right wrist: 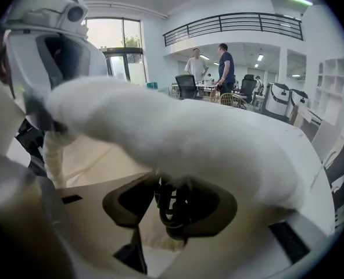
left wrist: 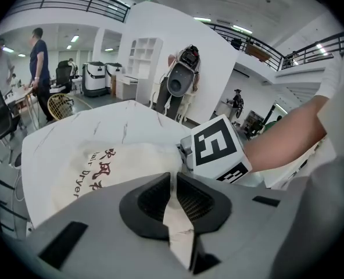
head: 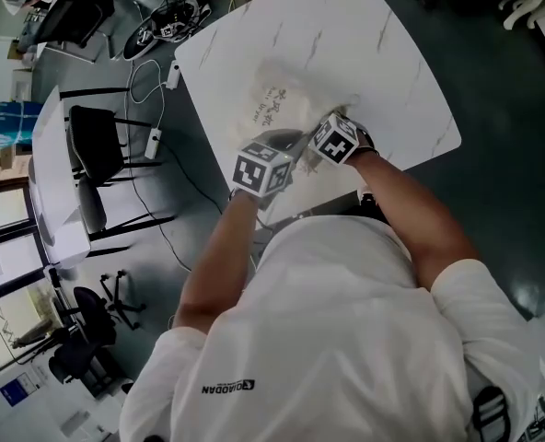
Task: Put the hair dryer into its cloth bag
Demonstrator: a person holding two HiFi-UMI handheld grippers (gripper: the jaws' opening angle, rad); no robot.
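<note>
Cream cloth bag (left wrist: 96, 173) is pinched at edge by left gripper (left wrist: 173, 199); white hair dryer (right wrist: 178, 132), clamped at dark cord (right wrist: 166, 214) by right gripper (right wrist: 171, 190), is judged not yet bagged.

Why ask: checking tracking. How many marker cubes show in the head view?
2: left cube and right cube, side by side at the cloth bag's near edge.

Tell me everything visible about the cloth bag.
The cloth bag is cream, soft-looking fabric with dark red characters and the word Dryer printed on it. It lies crumpled on the white marbled table. The left tongs are shut on a strip of its cloth at the near edge.
</note>
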